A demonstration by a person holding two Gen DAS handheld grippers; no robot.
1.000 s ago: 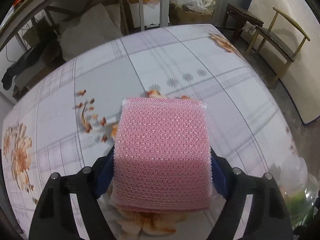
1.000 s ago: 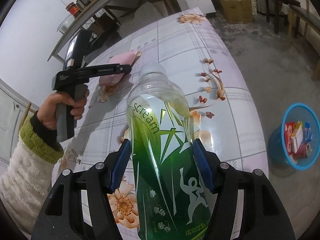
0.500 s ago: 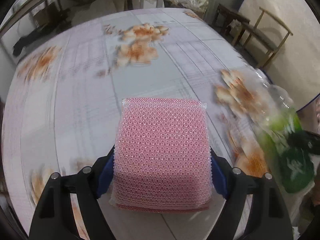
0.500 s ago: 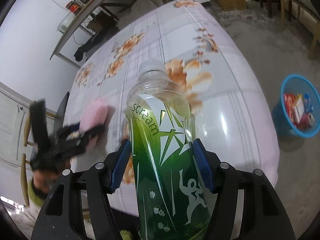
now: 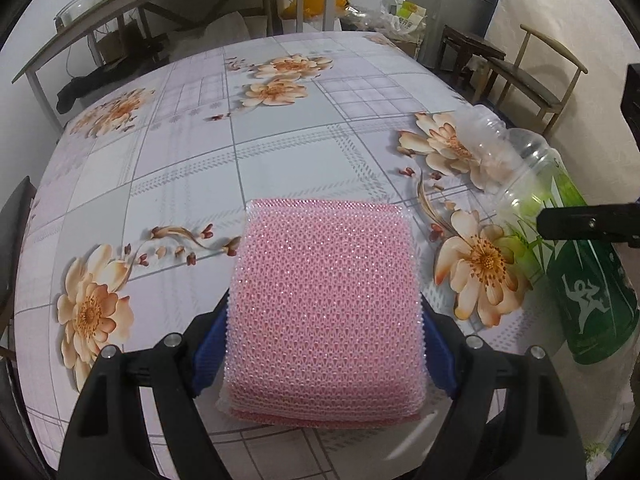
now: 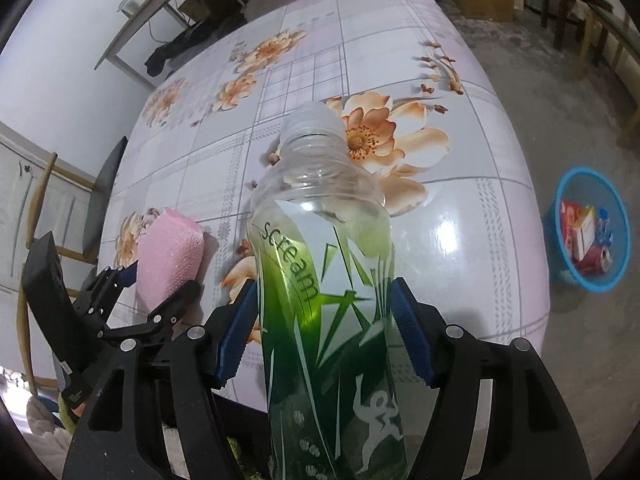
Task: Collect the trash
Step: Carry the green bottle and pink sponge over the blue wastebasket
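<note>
My left gripper (image 5: 324, 344) is shut on a pink mesh scouring sponge (image 5: 324, 304) and holds it above the near edge of the floral table (image 5: 192, 152). My right gripper (image 6: 324, 320) is shut on an empty clear plastic bottle with a green "scream" label (image 6: 320, 272), neck pointing away over the table. The bottle also shows at the right in the left wrist view (image 5: 568, 240). The sponge and left gripper show at the left in the right wrist view (image 6: 170, 256). A blue bin (image 6: 592, 232) with trash in it stands on the floor to the right of the table.
Wooden chairs (image 5: 532, 80) stand beyond the table's right side. A shelf bench (image 5: 120, 12) with jars, boxes and bags lines the far wall. A dark chair (image 6: 100, 184) is at the table's left edge.
Both grippers have drawn back toward the table's near edge and come side by side. The left view has swung left across the table. Both grips are unchanged.
</note>
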